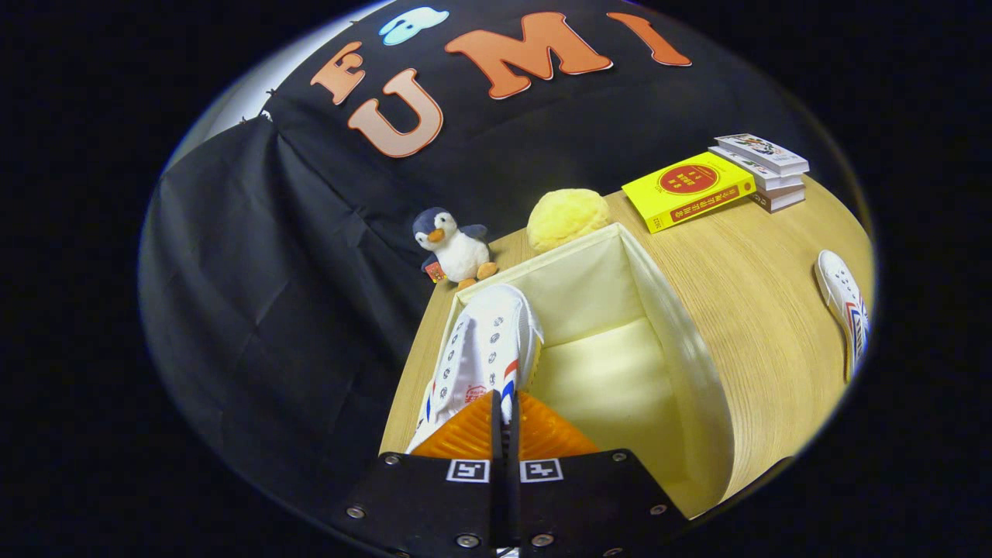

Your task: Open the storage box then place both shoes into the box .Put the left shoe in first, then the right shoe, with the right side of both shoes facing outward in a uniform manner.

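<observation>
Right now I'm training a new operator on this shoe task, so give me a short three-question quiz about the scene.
1. True or false: the storage box is open.
2. What do the tongs grip? A) yellow book B) white shoe C) plush penguin
3. Fill in: the second shoe lies on the ____, outside the box.

Key: 1 true. 2 B, the white shoe, held at the box's near-left wall. 3 table.
</observation>
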Available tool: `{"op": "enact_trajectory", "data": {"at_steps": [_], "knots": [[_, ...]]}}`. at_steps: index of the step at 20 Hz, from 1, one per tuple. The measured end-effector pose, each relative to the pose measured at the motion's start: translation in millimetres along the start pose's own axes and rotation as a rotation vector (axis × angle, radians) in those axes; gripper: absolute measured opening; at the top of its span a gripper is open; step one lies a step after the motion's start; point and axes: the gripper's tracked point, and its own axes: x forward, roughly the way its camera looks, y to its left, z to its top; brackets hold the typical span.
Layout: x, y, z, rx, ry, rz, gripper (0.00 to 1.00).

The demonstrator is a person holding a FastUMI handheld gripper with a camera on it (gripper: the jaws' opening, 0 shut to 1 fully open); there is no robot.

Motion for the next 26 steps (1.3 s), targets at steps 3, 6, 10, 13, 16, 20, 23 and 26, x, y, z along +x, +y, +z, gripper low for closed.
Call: {"op": "enact_trajectory", "data": {"at_steps": [3, 6, 10, 13, 16, 20, 23, 26], "knots": [[-2, -4, 1, -0.076, 0.003, -0.046, 0.18], [-12, -8, 26, -0.117, -0.074, -0.064, 0.85], [-25, -27, 40, -0.122, -0.088, -0.075, 0.98], [-40, -44, 51, -0.120, -0.103, -0.085, 0.98], [-51, -73, 64, -0.120, -0.122, -0.117, 0.98], [-70, -124, 83, -0.113, -0.155, -0.175, 0.98], [-84, -169, 93, -0.128, -0.159, -0.231, 0.98], [-98, -215, 100, -0.128, -0.155, -0.287, 0.98]]}}
